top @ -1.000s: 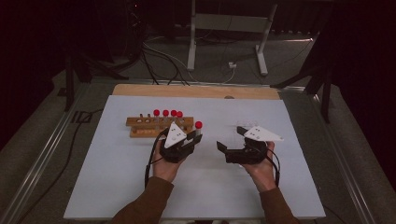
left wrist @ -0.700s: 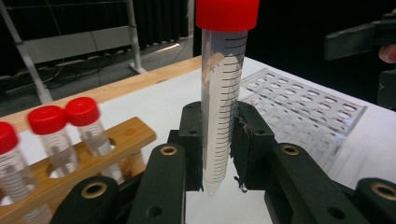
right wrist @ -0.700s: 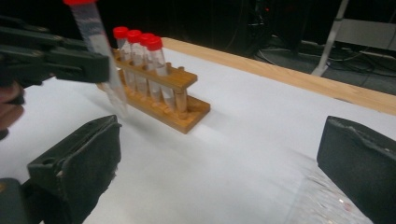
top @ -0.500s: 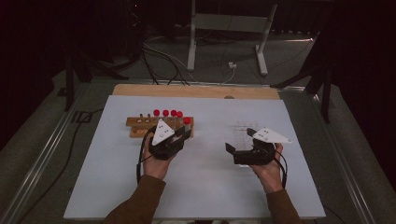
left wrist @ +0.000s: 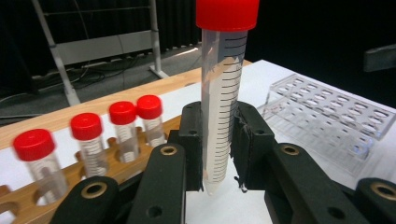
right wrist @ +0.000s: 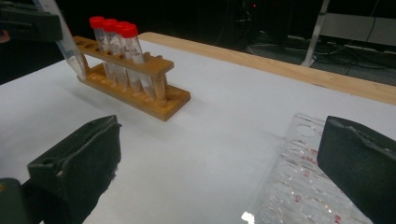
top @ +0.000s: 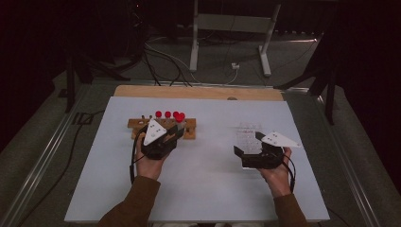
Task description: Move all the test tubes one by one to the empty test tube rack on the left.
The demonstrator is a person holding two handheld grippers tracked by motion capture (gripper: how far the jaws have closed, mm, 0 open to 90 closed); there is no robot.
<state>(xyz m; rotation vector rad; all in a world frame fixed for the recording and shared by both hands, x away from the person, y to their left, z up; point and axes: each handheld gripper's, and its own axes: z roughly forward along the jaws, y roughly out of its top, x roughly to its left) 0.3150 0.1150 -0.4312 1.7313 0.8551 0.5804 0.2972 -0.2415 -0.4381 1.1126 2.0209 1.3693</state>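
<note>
Left gripper (left wrist: 219, 154) clamped on upright red-capped tube (left wrist: 223, 88), lifted just beside wooden rack (top: 163, 127) holding four more tubes. Right gripper (right wrist: 219, 163) jaws spread wide, nothing gripped, at clear plastic rack (right wrist: 299, 191).

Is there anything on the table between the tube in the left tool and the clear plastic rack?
Nothing visible. The red-capped tube is clamped in the left tool, and bare white table lies between it and the clear rack.

Lab/recording setup: wooden tube rack (top: 163, 128), clear plastic rack (top: 249, 135), white bench (top: 198, 189), floor cables (top: 165, 56).
</note>
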